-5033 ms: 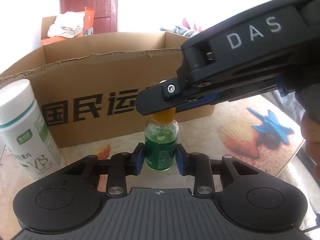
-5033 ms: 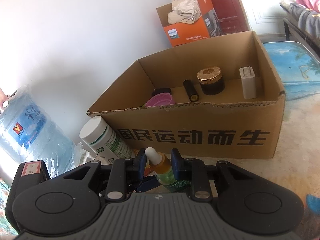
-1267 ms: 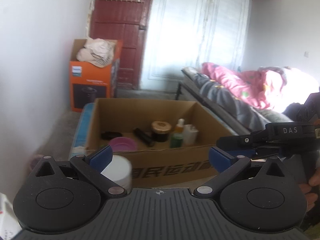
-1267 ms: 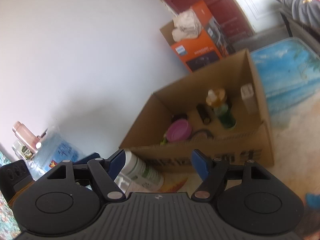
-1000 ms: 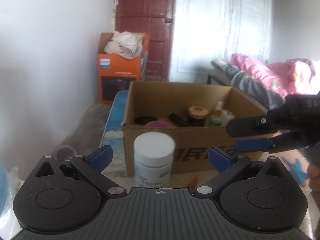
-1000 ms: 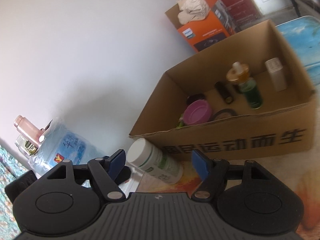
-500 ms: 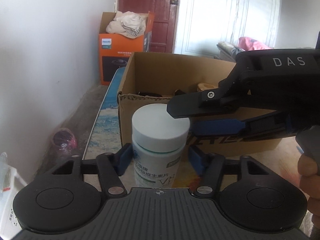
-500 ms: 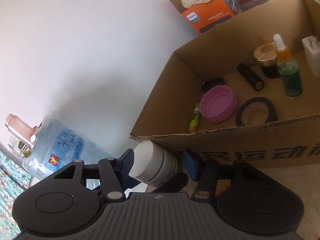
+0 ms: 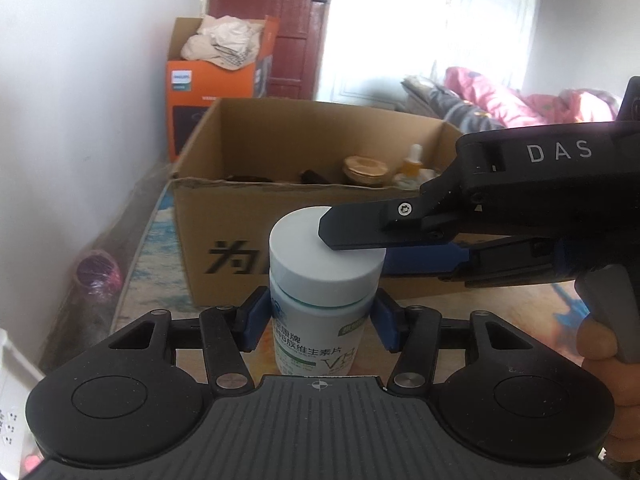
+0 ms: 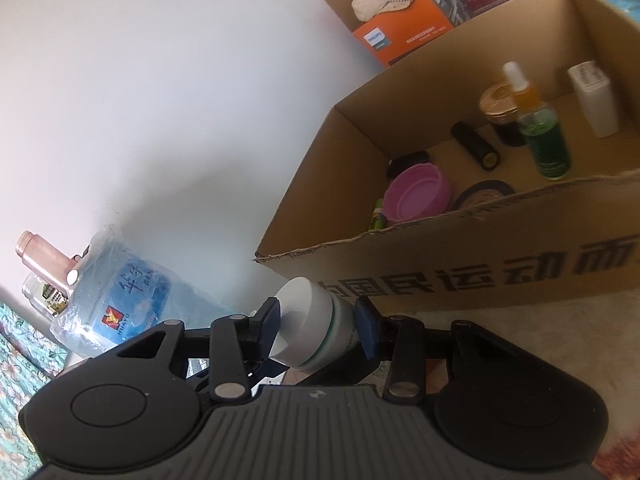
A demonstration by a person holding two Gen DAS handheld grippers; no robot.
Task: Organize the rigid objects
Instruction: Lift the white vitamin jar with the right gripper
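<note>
A white vitamin bottle (image 9: 316, 340) with a white cap (image 10: 304, 320) stands upright on the patterned surface in front of the cardboard box (image 9: 224, 216). My left gripper (image 9: 320, 320) has its blue pads against the bottle's body, jaws closing. My right gripper (image 10: 320, 320) comes in from the right, jaws closing on the cap; its upper finger (image 9: 360, 228) lies over the cap, and the lower one is partly hidden behind it. A hand (image 9: 600, 344) holds the right gripper's handle.
The open box (image 10: 520, 264) holds a green dropper bottle (image 10: 548, 144), a pink lid (image 10: 418, 194), a gold-topped jar (image 10: 500, 100), a white charger (image 10: 592, 100) and a tape roll (image 10: 484, 192). A blue water jug (image 10: 132, 304) lies at the left, by the white wall.
Both grippers stood wide open a second ago; both have closed in on the white bottle, the right one sliding in over the cap. The dropper bottle held earlier now stands in the box.
</note>
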